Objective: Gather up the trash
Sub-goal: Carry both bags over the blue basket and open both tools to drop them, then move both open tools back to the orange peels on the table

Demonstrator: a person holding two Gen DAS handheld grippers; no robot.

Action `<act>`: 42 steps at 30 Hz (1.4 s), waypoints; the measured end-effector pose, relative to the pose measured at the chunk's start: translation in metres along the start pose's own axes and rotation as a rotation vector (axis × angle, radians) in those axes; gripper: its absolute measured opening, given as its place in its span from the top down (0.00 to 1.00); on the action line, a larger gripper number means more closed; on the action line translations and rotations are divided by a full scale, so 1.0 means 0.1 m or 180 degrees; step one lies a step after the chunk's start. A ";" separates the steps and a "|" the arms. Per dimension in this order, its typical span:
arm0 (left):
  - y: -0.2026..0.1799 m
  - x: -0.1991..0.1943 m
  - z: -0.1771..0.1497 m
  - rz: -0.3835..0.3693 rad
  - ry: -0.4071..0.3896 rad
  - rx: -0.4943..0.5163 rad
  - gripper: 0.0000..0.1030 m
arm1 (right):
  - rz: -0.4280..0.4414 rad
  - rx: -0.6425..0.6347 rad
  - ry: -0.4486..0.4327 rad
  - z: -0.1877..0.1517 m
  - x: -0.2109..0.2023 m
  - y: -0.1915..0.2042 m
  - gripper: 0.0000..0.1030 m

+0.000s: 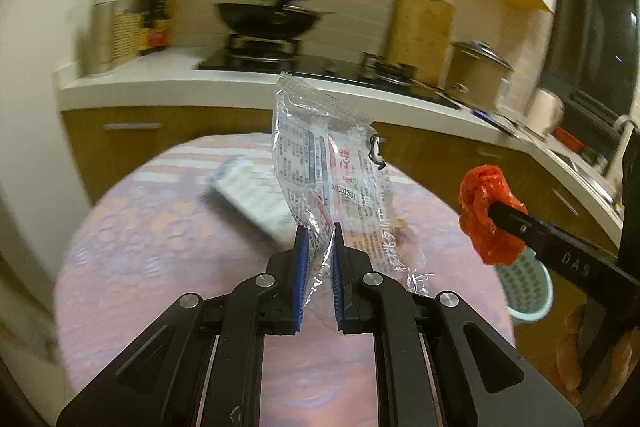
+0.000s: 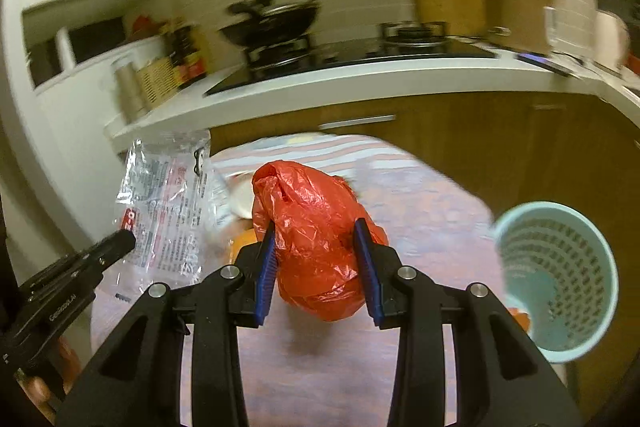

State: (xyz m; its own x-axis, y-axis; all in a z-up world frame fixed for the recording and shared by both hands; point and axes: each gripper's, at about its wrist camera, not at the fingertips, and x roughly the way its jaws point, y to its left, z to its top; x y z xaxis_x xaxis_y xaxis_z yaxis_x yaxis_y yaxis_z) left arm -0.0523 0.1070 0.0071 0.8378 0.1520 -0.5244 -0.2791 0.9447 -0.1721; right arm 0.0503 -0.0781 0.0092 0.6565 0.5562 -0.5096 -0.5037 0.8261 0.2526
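Trash is light and limp: left gripper (image 1: pixel 318 239) pinches a slippery clear wrapper (image 1: pixel 320 155) by its corner; right gripper (image 2: pixel 316 239) squeezes a crumpled red bag (image 2: pixel 316 227) midway.

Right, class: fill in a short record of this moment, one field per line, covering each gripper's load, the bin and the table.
left gripper: shut on clear printed wrapper, lifted above the table
right gripper: shut on crumpled red plastic bag
bin: pale green perforated basket, right of the table
table: round, pinkish patterned cloth
background: kitchen counter with black wok on the stove
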 end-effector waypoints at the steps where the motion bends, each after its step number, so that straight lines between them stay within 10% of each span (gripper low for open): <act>1: -0.12 0.04 0.02 -0.0035 0.0003 0.0079 0.91 | -0.0020 0.0051 -0.0040 0.02 -0.06 -0.10 0.68; 15: -1.60 0.72 0.12 -0.0743 0.0198 0.0560 0.90 | -0.0625 0.0789 -0.0261 -0.02 -0.54 -1.65 0.68; 35: -2.51 1.84 -0.37 -0.0967 0.0920 0.0929 0.88 | -0.1234 0.1320 0.0558 -0.62 0.12 -2.78 0.62; 39: -2.53 1.79 -0.40 -0.1005 0.0834 0.0967 0.51 | -0.1301 0.1329 0.0575 -0.64 0.12 -2.81 0.46; 42: -2.50 1.76 -0.39 -0.0994 0.0826 0.0961 0.51 | -0.1290 0.1333 0.0530 -0.63 0.08 -2.80 0.43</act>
State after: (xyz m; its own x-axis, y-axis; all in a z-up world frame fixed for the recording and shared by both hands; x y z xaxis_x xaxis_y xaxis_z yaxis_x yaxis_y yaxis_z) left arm 0.1470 -0.1135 -0.0748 0.7048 -0.1923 -0.6829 0.1465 0.9813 -0.1252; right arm 0.1613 -0.3103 -0.1172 0.6363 0.1959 -0.7462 0.0542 0.9535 0.2965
